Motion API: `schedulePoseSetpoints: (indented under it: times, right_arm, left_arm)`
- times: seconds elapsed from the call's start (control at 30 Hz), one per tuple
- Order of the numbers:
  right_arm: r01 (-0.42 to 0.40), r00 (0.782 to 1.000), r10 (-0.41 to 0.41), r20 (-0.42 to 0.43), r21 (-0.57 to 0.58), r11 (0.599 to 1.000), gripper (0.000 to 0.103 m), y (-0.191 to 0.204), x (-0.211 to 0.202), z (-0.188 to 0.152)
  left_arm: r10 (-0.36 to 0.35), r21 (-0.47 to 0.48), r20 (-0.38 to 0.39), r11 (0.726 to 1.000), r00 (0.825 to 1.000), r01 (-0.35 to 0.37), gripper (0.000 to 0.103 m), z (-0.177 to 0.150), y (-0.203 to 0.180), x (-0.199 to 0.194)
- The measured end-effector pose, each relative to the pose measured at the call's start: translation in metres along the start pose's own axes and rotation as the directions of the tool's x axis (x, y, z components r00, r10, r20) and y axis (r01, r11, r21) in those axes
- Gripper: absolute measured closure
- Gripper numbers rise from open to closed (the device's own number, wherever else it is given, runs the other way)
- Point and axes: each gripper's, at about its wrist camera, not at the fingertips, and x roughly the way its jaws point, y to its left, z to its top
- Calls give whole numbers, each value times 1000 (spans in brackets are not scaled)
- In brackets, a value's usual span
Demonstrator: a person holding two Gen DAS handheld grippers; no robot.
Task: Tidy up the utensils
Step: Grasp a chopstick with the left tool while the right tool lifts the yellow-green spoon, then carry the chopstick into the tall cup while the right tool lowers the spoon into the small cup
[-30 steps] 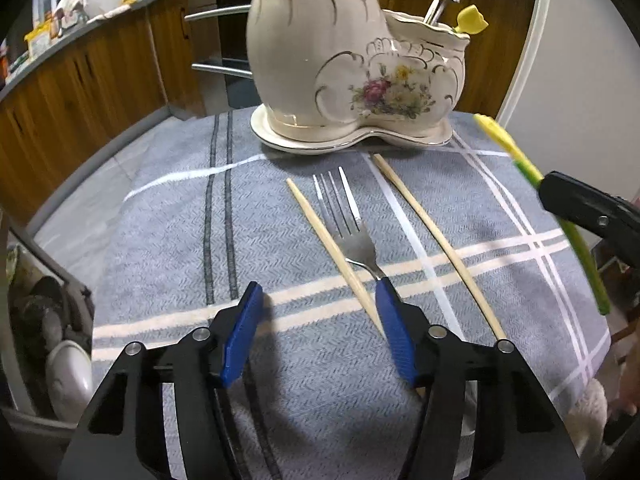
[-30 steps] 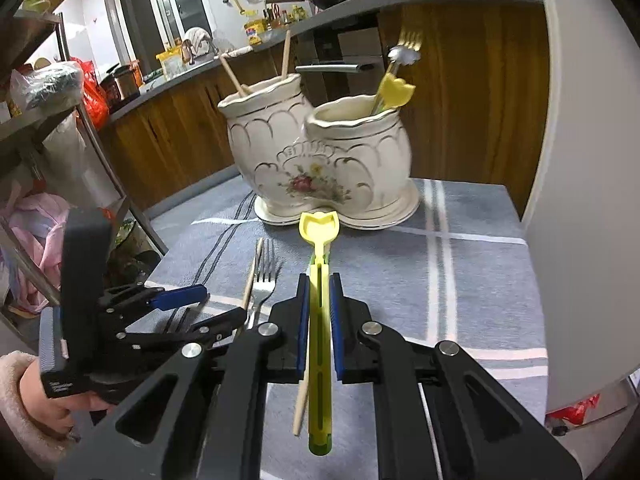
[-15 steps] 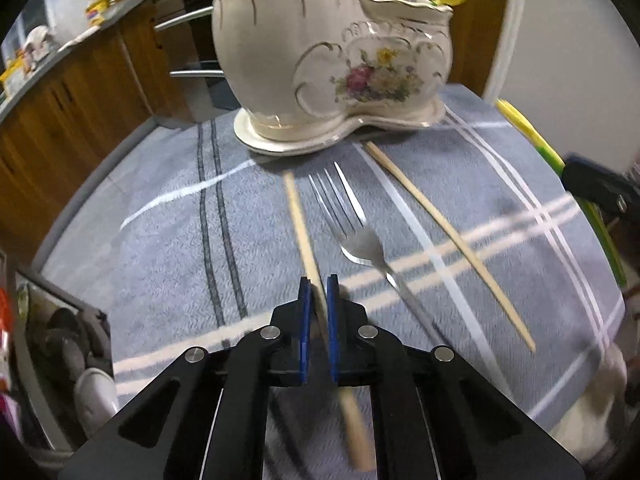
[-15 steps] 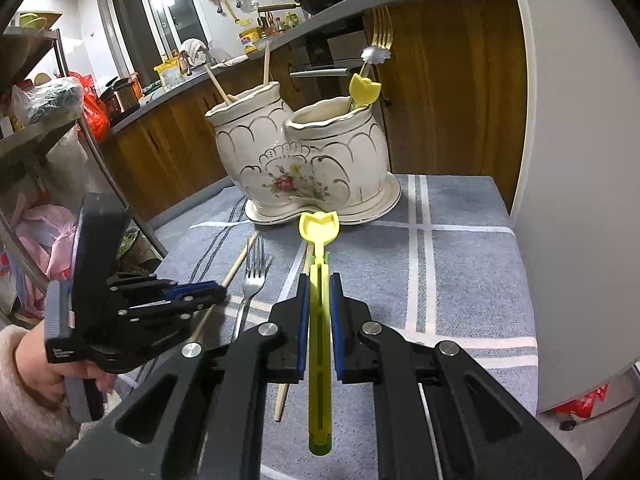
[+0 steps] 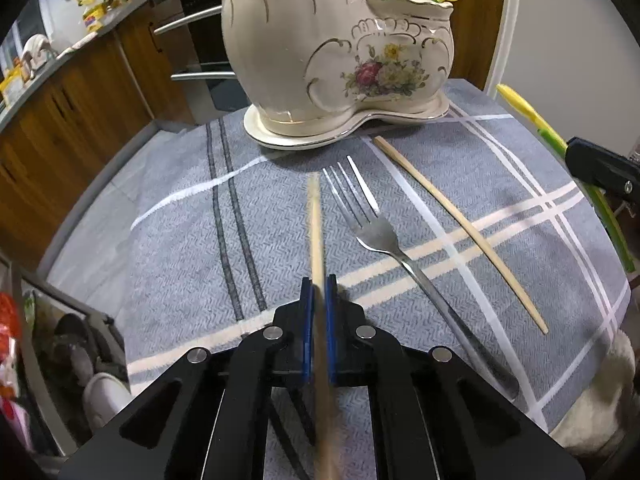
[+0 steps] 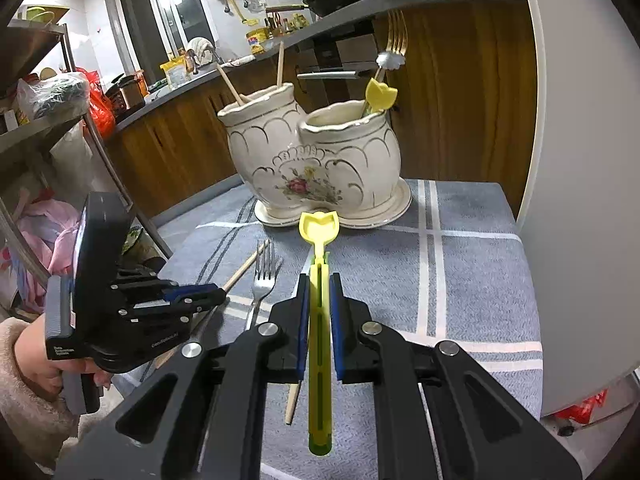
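Left gripper (image 5: 317, 292) fingers, tilted downward, clamp a chopstick (image 5: 315, 216); right gripper (image 6: 320, 292) fingers clamp a yellow spoon (image 6: 319, 236).

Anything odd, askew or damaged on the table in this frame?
Nothing damaged or spilled. A fork and one chopstick lie loose on the cloth, unsorted, at slightly different angles. The holder stands upright on its saucer.

Small white lettering stands on the black body of the left gripper (image 6: 200, 294), at about eight o'clock in the right wrist view, above the person's hand (image 6: 52, 372); it is too small to read for certain. The packets on the far kitchen counter (image 6: 192, 80) carry print, none legible.
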Motion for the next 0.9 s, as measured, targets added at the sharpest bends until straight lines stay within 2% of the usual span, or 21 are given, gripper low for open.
schedulePoseSetpoints:
  times: [0.17,0.27,0.43,0.53,0.6,0.67,0.73,0.8,0.87,0.9]
  right_arm:
    - [-7,999,7,38,-5,1000,94,1,-6,6]
    - [-16,998,16,67,2,1000,93,0,-11,12]
    - [-28,991,26,129,14,999,93,-2,-14,24]
    - [-45,985,38,168,34,998,93,-5,-13,35]
    - [-52,981,44,189,40,998,93,-8,-10,44]
    - [-56,976,46,215,45,997,93,-9,-8,56]
    - [-76,963,58,263,60,995,93,-13,-6,73]
    - [-104,949,74,305,86,991,93,-17,-4,88]
    - [-134,938,87,335,119,984,93,-23,1,102]
    - [-153,932,97,349,136,979,93,-26,6,110]
  left_arm:
    - [-20,-4,55,1000,998,20,96,-6,13,-14]
    - [-53,-3,120,999,991,54,96,-8,22,-34]
    - [-97,8,255,995,962,98,96,-7,35,-68]
    - [-130,7,348,991,928,136,96,2,41,-87]
    - [-158,18,419,986,894,166,96,14,42,-98]
    - [-160,29,470,986,868,165,96,28,40,-107]
    - [-177,34,529,982,830,188,96,47,43,-114]
    - [-219,28,582,968,783,250,96,71,48,-117]
    - [-255,25,611,952,749,304,96,90,53,-114]
    - [-258,21,618,950,743,312,96,97,54,-112]
